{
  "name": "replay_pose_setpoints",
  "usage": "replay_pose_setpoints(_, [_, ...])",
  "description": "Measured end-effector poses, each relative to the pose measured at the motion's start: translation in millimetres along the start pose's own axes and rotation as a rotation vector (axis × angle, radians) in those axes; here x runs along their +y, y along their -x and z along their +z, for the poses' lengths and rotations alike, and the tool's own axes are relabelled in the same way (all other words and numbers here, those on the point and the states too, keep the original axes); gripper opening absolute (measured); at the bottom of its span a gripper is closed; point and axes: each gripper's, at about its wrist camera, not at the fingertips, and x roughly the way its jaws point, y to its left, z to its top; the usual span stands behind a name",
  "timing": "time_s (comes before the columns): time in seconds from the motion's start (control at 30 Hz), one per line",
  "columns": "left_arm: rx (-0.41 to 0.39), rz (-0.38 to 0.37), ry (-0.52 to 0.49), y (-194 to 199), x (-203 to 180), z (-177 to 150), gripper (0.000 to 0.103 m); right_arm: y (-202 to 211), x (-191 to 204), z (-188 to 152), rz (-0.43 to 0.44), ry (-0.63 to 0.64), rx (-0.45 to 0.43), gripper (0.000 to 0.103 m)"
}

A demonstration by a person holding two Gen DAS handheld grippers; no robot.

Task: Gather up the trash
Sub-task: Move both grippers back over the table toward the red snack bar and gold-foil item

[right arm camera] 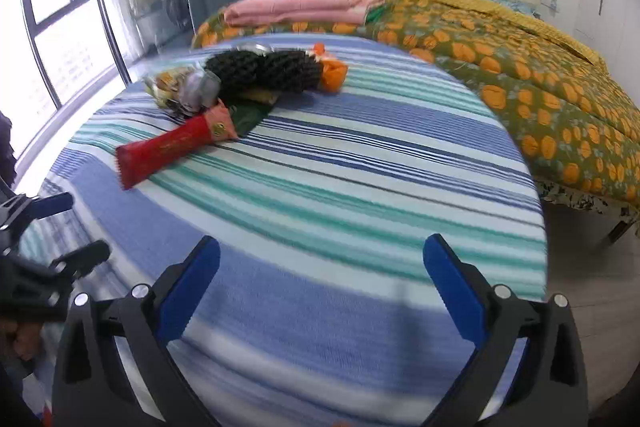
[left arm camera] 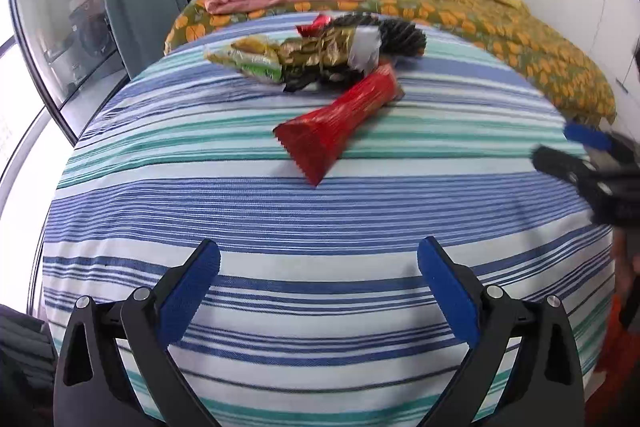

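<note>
Over the striped bed sheet (left arm camera: 320,211), my left tool (left arm camera: 318,267) wide open, empty, my right tool (right arm camera: 322,263) likewise, red wrapper (left arm camera: 340,123) beside wrapper pile (left arm camera: 320,55) ahead

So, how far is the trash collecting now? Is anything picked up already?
Nothing looks collected yet. The red wrapper, the gold and green wrappers and the black piece all lie in one pile on the striped sheet. In hand: nothing. The left gripper and right gripper are both open and empty, short of the pile. Left: every piece, and no bin is in view.
</note>
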Motion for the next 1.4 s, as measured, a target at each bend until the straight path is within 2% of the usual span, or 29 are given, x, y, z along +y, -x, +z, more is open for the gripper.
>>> replay_pose_setpoints(0.07, [0.028,-0.009,-0.006,-5,0,-2,0.098,-14,3,3,-0.035,0.027,0.023,0.098])
replay_pose_setpoints(0.23, [0.043,-0.040,-0.005,-9,-1,-1,0.098,-31,2,1,-0.025,0.023,0.104,0.098])
replay_pose_setpoints(0.3, [0.044,-0.044,-0.003,-10,-1,-1,0.098,-32,-2,0,-0.001,0.004,0.111,0.099])
replay_pose_setpoints(0.63, [0.040,-0.066,-0.004,-6,4,0,0.098,-32,-5,0,0.000,-0.001,0.113,0.099])
replay_pose_setpoints(0.8, [-0.015,-0.096,-0.096,6,14,33,0.098,-32,-6,0,0.000,-0.001,0.114,0.099])
replay_pose_setpoints(0.9, [-0.001,-0.085,-0.223,-15,4,60,0.098,-32,-5,0,-0.001,-0.001,0.114,0.099])
replay_pose_setpoints(1.03, [0.031,-0.099,-0.322,-46,-12,80,0.096,-32,-6,0,-0.001,-0.001,0.114,0.099])
replay_pose_setpoints(1.13, [0.041,-0.130,-0.370,-58,-26,89,0.087,-31,-5,0,-0.001,-0.001,0.114,0.099])
replay_pose_setpoints(1.17, [0.045,-0.138,-0.382,-61,-30,91,0.080,-31,-5,0,-0.002,-0.001,0.114,0.099])
replay_pose_setpoints(1.23, [0.052,-0.139,-0.387,-66,-33,91,0.062,-32,-6,0,-0.002,-0.001,0.114,0.099])
replay_pose_setpoints(1.27, [0.056,-0.141,-0.377,-66,-32,91,0.042,-31,-5,0,-0.002,-0.001,0.114,0.099])
replay_pose_setpoints(1.3, [0.055,-0.146,-0.352,-65,-30,90,0.028,-31,-5,0,-0.002,-0.001,0.115,0.099])
replay_pose_setpoints(1.4, [0.052,-0.171,-0.255,-47,-23,79,0.022,-31,-5,0,-0.003,-0.001,0.115,0.099])
